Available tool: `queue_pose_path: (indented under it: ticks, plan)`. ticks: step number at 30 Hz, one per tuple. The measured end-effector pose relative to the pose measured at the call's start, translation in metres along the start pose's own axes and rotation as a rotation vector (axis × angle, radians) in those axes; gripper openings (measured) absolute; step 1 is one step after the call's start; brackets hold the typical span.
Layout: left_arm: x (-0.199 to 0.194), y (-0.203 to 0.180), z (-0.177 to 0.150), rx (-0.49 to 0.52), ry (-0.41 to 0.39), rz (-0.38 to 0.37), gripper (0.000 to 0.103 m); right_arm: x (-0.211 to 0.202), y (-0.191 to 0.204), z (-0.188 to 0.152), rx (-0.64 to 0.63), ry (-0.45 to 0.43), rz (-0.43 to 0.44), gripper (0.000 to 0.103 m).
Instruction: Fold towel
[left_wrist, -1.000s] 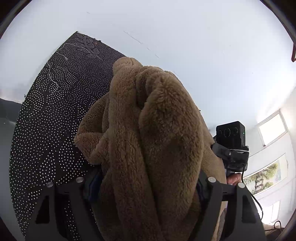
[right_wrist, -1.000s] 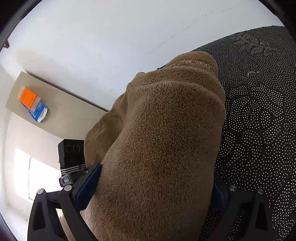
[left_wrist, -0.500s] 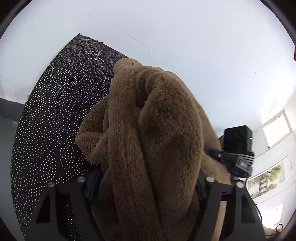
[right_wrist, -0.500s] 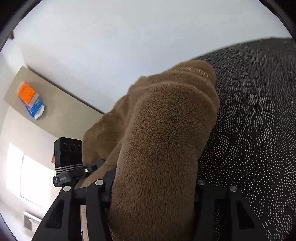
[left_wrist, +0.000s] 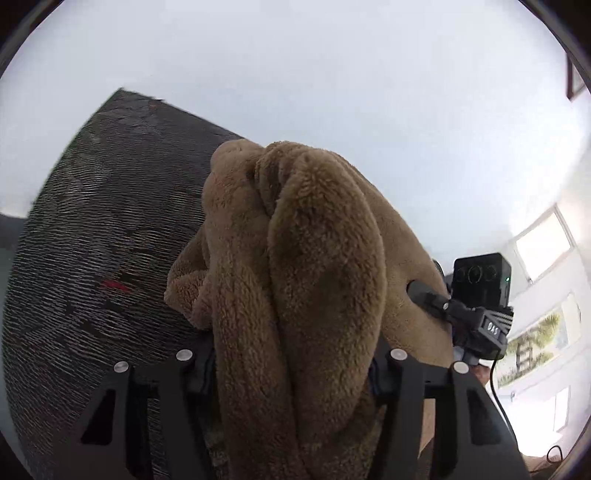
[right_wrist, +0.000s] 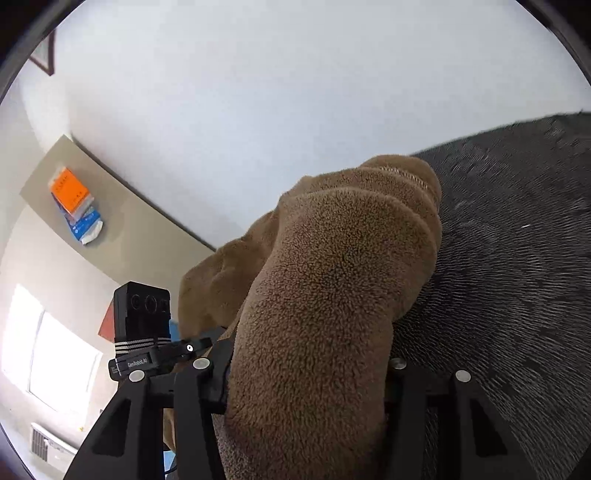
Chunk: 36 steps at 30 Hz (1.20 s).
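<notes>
The thick brown fleece towel (left_wrist: 314, 280) is bunched into deep upright folds and fills the middle of both wrist views. In the left wrist view, the left hand-held gripper (left_wrist: 291, 373) is clamped on a fat wad of this fabric, its black fingers pressed into the pile on either side. The right hand-held gripper (right_wrist: 306, 376) likewise grips a rolled bundle of the same towel (right_wrist: 332, 280), with a stitched hem visible at the top of the bundle. Behind the fabric lies a dark surface patterned with small white dots (left_wrist: 103, 266), smeared by motion blur; the towel's lower folds sit against it. Each camera sees the other gripper's black camera block (left_wrist: 482, 284) just beside the towel. Beyond is a plain white ceiling or wall (right_wrist: 277, 92), and a beige panel carrying an orange packet (right_wrist: 68, 190).
</notes>
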<state>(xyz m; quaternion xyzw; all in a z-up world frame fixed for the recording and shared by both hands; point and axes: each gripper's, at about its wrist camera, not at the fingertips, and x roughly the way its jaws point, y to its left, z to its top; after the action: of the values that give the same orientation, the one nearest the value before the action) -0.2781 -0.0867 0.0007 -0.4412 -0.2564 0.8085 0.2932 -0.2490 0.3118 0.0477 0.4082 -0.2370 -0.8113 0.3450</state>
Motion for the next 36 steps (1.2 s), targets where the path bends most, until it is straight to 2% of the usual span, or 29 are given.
queue_pose_path:
  ticks: [7,14,16,23,24,25,26,27,31,33,35,36]
  plan:
    - [0.022,-0.087,-0.029,0.105,0.066,-0.11,0.063,-0.12,-0.013,-0.028,-0.01,-0.115,-0.065,0.053]
    - [0.066,-0.184,-0.082,0.201,0.182,-0.246,0.063,-0.267,-0.047,-0.07,0.038,-0.229,-0.19,0.053]
    - [0.08,-0.207,-0.099,0.226,0.223,-0.279,0.063,-0.308,-0.055,-0.095,0.067,-0.258,-0.223,0.053]
    - [0.173,-0.428,-0.283,0.275,0.323,-0.312,0.063,-0.393,-0.106,-0.139,0.147,-0.318,-0.318,0.053]
    - [0.17,-0.425,-0.277,0.28,0.329,-0.305,0.063,-0.402,-0.117,-0.143,0.155,-0.322,-0.328,0.053]
    - [0.161,-0.406,-0.255,0.284,0.331,-0.294,0.063,-0.393,-0.12,-0.144,0.16,-0.319,-0.337,0.053]
    - [0.145,-0.392,-0.264,0.288,0.332,-0.279,0.063,-0.384,-0.123,-0.144,0.164,-0.317,-0.346,0.053]
    - [0.127,-0.38,-0.288,0.293,0.333,-0.262,0.063,-0.375,-0.126,-0.145,0.168,-0.314,-0.355,0.053]
    - [0.139,-0.371,-0.307,0.281,0.329,-0.202,0.063,-0.366,-0.159,-0.155,0.199,-0.277,-0.379,0.054]
    - [0.149,-0.367,-0.308,0.296,0.324,-0.182,0.065,-0.363,-0.175,-0.154,0.209,-0.277,-0.385,0.059]
    - [0.156,-0.365,-0.309,0.313,0.317,-0.159,0.071,-0.363,-0.186,-0.152,0.207,-0.279,-0.401,0.072]
    - [0.156,-0.366,-0.312,0.322,0.312,-0.145,0.077,-0.363,-0.19,-0.151,0.204,-0.281,-0.412,0.073]
